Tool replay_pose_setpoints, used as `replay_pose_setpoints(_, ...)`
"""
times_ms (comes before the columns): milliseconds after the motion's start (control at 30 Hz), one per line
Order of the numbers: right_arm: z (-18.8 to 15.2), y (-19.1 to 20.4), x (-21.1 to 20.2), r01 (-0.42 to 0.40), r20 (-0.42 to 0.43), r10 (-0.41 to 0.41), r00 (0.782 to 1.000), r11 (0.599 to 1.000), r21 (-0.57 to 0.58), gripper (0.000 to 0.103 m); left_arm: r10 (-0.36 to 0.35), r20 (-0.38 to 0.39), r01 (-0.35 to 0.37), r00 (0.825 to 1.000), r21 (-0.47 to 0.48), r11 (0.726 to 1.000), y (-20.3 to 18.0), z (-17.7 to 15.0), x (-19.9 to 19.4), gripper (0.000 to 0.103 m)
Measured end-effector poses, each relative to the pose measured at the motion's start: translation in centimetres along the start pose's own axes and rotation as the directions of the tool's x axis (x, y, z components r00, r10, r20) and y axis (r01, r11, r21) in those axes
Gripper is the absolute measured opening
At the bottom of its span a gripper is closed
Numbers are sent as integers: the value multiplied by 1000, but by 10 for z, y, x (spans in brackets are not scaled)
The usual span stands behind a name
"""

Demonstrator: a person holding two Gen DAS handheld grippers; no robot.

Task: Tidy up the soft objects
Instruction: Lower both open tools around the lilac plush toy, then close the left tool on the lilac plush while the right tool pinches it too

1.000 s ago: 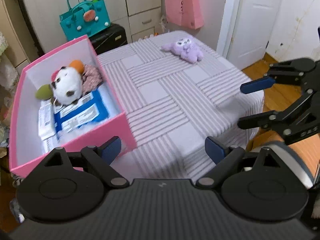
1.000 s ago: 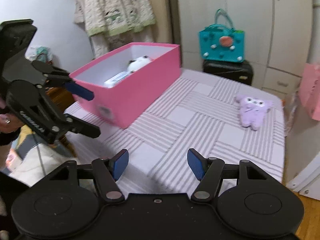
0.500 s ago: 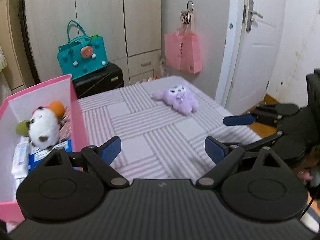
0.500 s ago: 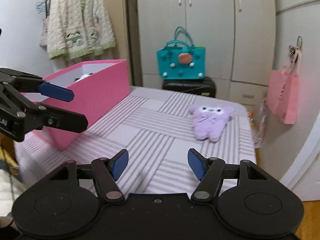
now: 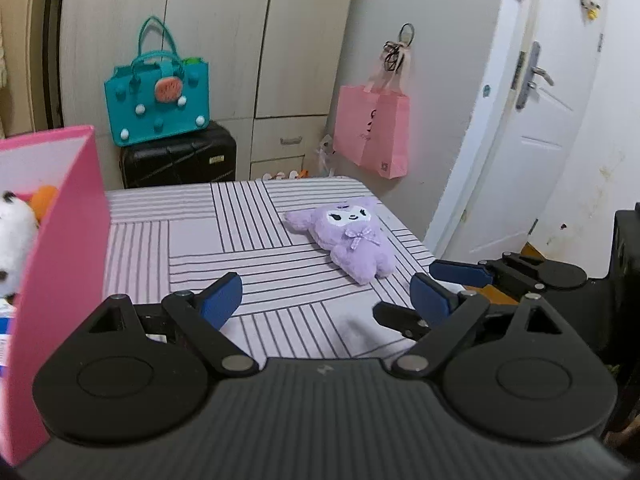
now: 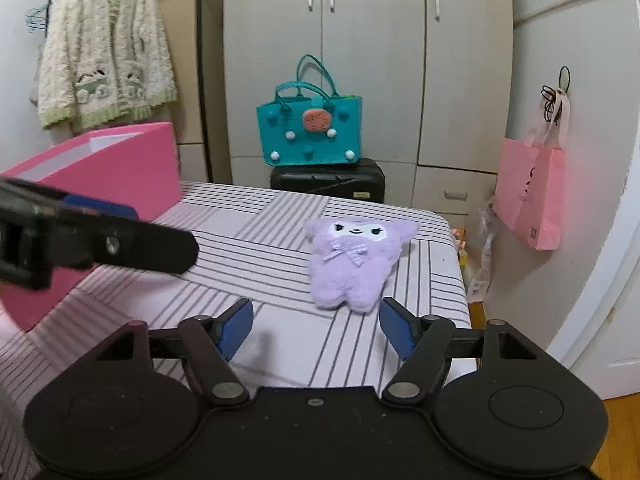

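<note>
Right gripper point(image 6: 316, 330) jaws opening, nothing between them yet, left gripper point(image 5: 326, 300) spread empty; purple plush point(image 6: 354, 258) sits near the table edge point(image 6: 450, 240), a sloppy nudge could knock it off

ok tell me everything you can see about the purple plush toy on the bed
The purple plush toy is a small, flat, fluffy lilac figure with pointed ears, a white face patch with dark eyes and a small mouth, a checked lilac bow at the neck, and stubby arms and legs. It lies face up on the striped cover, near the corner closest to the door, feet toward the cameras. Nothing touches it but the cover. The right gripper is just short of its feet, jaws opening with nothing between them.
</note>
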State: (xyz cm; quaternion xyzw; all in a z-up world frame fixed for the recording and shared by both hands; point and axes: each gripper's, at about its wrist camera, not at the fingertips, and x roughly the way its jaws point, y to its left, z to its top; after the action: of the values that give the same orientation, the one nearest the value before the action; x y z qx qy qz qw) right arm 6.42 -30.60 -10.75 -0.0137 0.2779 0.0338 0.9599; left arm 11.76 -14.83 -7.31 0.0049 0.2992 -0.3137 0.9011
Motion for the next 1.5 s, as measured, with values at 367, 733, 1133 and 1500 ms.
replay_pose_setpoints(367, 13, -14, 53, 40, -88, -39, 995, 999, 13, 75, 2, -85, -12, 996, -125, 992, 6, 11, 50, 90)
replay_pose_setpoints(733, 16, -8, 62, 81, -46, -83, 995, 995, -59, 59, -21, -117, -1, 993, -185, 983, 5, 13, 74, 88)
replay_pose_setpoints(1133, 1, 1, 28, 5, -35, -5, 999, 1000, -3, 50, -66, -105, 36, 992, -261, 965, 11, 2, 68, 79)
replay_pose_setpoints(1500, -21, 27, -6, -55, -37, 55, 998, 998, -3, 51, -52, -127, 20, 991, -243, 970, 8, -12, 61, 60)
